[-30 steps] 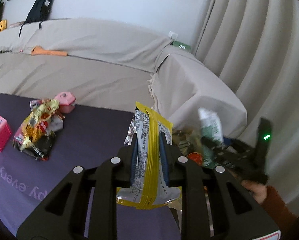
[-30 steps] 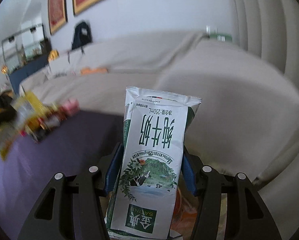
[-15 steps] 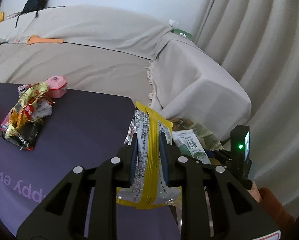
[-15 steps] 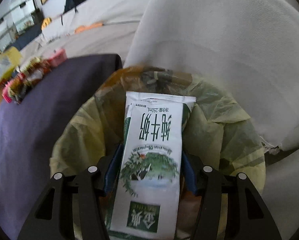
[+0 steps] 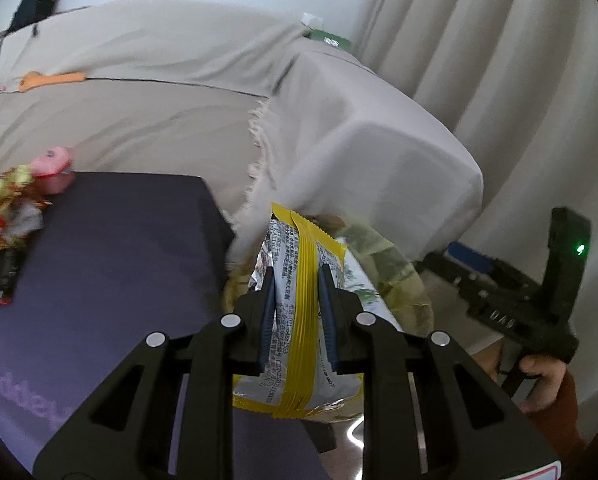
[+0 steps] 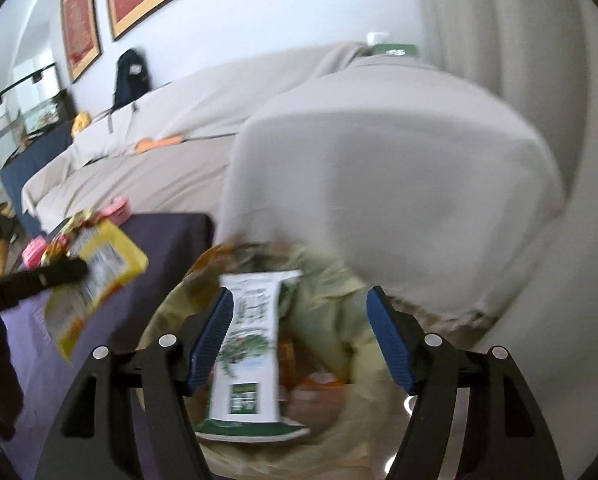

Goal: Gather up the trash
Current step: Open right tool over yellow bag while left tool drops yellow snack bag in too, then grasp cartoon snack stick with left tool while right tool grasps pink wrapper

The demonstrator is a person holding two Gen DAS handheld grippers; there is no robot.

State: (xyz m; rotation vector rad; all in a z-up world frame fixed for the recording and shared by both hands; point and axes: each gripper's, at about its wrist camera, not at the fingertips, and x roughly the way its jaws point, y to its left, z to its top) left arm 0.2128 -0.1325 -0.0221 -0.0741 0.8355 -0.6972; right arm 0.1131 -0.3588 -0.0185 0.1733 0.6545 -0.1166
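left gripper (image 5: 295, 304): clamped on yellow snack wrapper (image 5: 299, 320), at bin's 9 o'clock edge | right gripper (image 6: 299, 336): jaws wide apart, holding nothing | milk pouch (image 6: 251, 352): loose over lined trash bin (image 6: 339, 300) | surface (image 5: 99, 260): wrapper pile (image 5: 3, 232) at 10 o'clock

The left wrist view looks forward along the left claw (image 5: 295, 300), close above the corner of the purple table (image 5: 111, 264) and facing the covered sofa (image 5: 147, 92) and curtains. The right wrist view looks along the right claw (image 6: 299, 336), tilted down at the lined bin (image 6: 339, 292) just beneath it. Both share the sofa arm, the table corner and the bin — and each catches the other claw at its edge.
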